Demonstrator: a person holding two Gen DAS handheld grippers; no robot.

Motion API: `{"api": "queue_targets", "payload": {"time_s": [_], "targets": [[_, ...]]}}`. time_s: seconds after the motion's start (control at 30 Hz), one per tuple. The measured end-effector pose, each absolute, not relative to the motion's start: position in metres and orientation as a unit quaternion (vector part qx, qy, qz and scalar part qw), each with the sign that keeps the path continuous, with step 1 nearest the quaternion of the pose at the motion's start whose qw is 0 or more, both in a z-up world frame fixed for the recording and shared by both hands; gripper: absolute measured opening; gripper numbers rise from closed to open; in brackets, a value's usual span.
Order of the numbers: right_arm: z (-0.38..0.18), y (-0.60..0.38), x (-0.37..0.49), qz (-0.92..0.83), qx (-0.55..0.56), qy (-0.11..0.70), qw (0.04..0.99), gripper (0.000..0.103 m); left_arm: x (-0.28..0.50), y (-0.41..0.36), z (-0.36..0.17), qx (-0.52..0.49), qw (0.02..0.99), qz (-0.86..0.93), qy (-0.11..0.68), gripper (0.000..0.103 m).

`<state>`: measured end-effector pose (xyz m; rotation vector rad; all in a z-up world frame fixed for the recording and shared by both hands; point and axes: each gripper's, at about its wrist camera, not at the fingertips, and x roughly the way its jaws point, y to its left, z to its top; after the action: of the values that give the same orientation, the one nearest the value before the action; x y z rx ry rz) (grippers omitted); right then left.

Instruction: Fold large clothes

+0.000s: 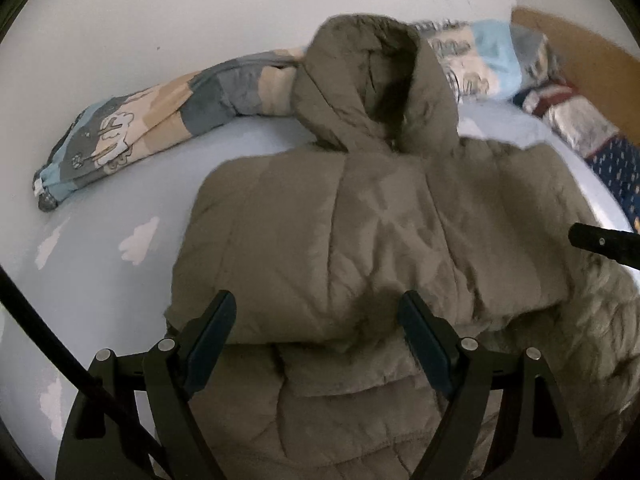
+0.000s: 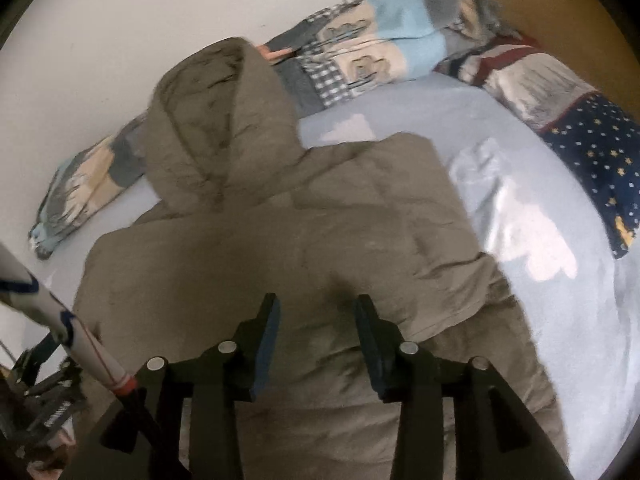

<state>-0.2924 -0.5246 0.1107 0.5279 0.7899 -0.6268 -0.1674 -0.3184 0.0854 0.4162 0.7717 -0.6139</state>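
An olive-green quilted hooded jacket (image 1: 360,232) lies on a light blue bed sheet (image 1: 120,200), its sleeves folded in over the body and its hood (image 1: 372,76) pointing towards the wall. My left gripper (image 1: 320,312) is open and empty, hovering above the jacket's lower half. My right gripper (image 2: 318,312) is open and empty above the jacket (image 2: 300,240), near its middle. One finger of the right gripper (image 1: 600,244) shows at the right edge of the left wrist view.
A patchwork quilt (image 1: 160,112) lies bunched along the white wall behind the jacket. A star-patterned pillow (image 2: 592,152) lies by the wooden headboard (image 2: 540,4) at the right. Bare sheet (image 2: 540,240) shows to the right of the jacket.
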Motion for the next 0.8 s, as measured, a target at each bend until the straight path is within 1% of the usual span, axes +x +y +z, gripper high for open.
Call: {"api": "queue_targets", "payload": {"time_s": [0.2, 0.3, 0.4, 0.5, 0.57, 0.7, 0.8], "targets": [[0.086, -0.511, -0.277, -0.284, 0.231, 0.416, 0.832, 0.044, -0.166, -0.321, 0.075, 0.208, 0.852, -0.292, 0.381, 0.083], [0.081, -0.511, -0.273, -0.283, 0.224, 0.424, 0.830, 0.044, -0.167, -0.320, 0.077, 0.208, 0.854, -0.291, 0.378, 0.083], [0.088, -0.514, -0.275, -0.280, 0.237, 0.418, 0.831, 0.044, -0.169, -0.317, 0.087, 0.197, 0.860, -0.295, 0.368, 0.083], [0.104, -0.520, -0.287, -0.280, 0.261, 0.384, 0.840, 0.044, -0.170, -0.316, 0.091, 0.195, 0.864, -0.292, 0.360, 0.083], [0.110, -0.526, -0.292, -0.295, 0.256, 0.377, 0.840, 0.044, -0.169, -0.316, 0.089, 0.198, 0.864, -0.288, 0.362, 0.083], [0.104, -0.542, -0.301, -0.318, 0.278, 0.383, 0.821, 0.044, -0.167, -0.317, 0.084, 0.203, 0.863, -0.283, 0.366, 0.083], [0.095, -0.546, -0.300, -0.319, 0.292, 0.395, 0.810, 0.045, -0.171, -0.319, 0.087, 0.213, 0.867, -0.279, 0.353, 0.083]]}}
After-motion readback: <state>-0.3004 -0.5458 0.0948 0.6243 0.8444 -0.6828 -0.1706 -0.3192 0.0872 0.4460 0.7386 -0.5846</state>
